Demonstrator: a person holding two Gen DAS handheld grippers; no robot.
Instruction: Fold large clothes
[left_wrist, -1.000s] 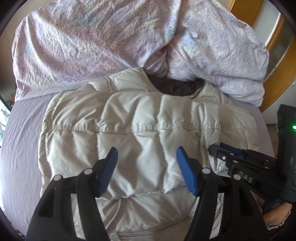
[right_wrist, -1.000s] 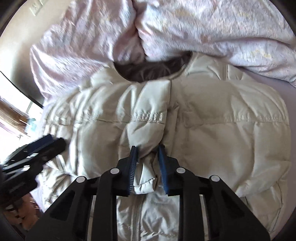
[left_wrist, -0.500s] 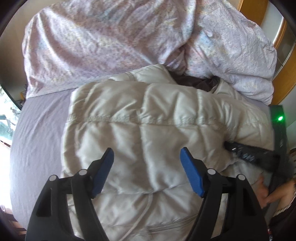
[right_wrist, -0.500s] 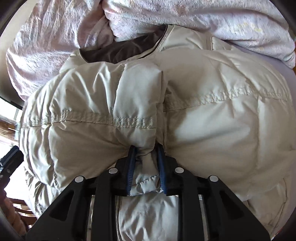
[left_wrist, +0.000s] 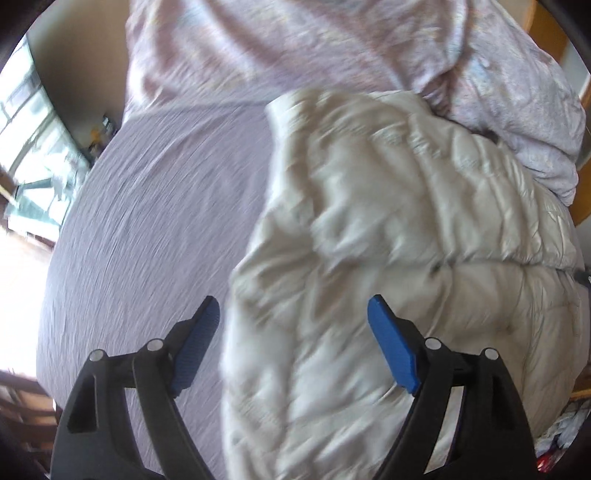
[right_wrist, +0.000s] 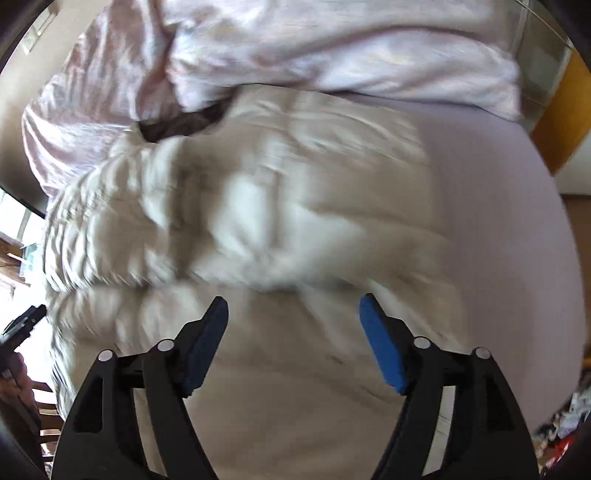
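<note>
Both tongs wide open and gripping nothing, left tongs (left_wrist: 293, 347) straddling the jacket's (left_wrist: 388, 258) left edge, right tongs (right_wrist: 293, 343) over its near end, long axis running away toward the rumpled quilt (right_wrist: 295, 40).

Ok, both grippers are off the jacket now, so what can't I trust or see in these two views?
- Jacket seams and fold edges: motion-blurred in both wrist views.
- Zipper and front opening: not visible; which side faces up cannot be told.
- Jacket hem: cut off by the bottom edge, partly behind the open right gripper and open left gripper.
- Dark lining: mostly tucked under the duvet.
- Floor clutter, right view's lower right: too small.
</note>
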